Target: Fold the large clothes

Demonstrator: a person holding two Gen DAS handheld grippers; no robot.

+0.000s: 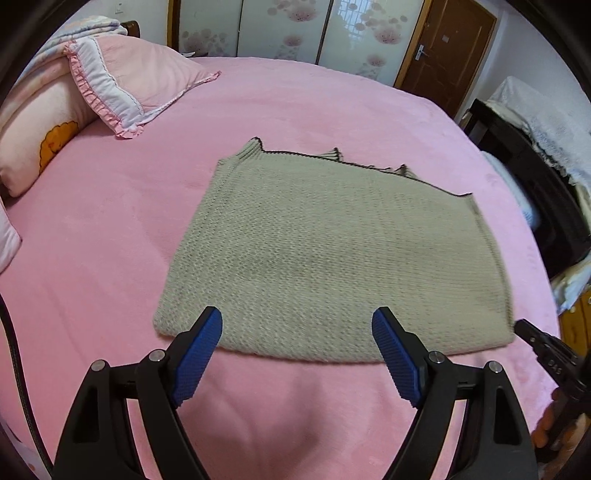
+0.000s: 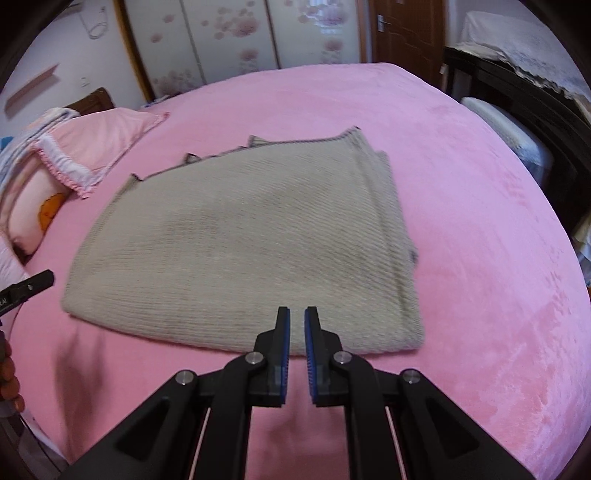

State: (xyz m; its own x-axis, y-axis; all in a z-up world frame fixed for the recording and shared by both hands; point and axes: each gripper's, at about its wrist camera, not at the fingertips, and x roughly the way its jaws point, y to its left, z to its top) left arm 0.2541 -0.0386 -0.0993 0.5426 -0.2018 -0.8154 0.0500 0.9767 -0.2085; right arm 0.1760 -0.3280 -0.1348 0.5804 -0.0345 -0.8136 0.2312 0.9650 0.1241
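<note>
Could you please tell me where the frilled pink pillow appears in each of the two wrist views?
Left wrist: the pillow sits upper left, on the bed left of the sweater's far edge.
Right wrist: the pillow lies at the left edge, mid-height, left of the sweater.
Shared landmark: the brown door, upper right in the left view, top right of centre in the right view.
</note>
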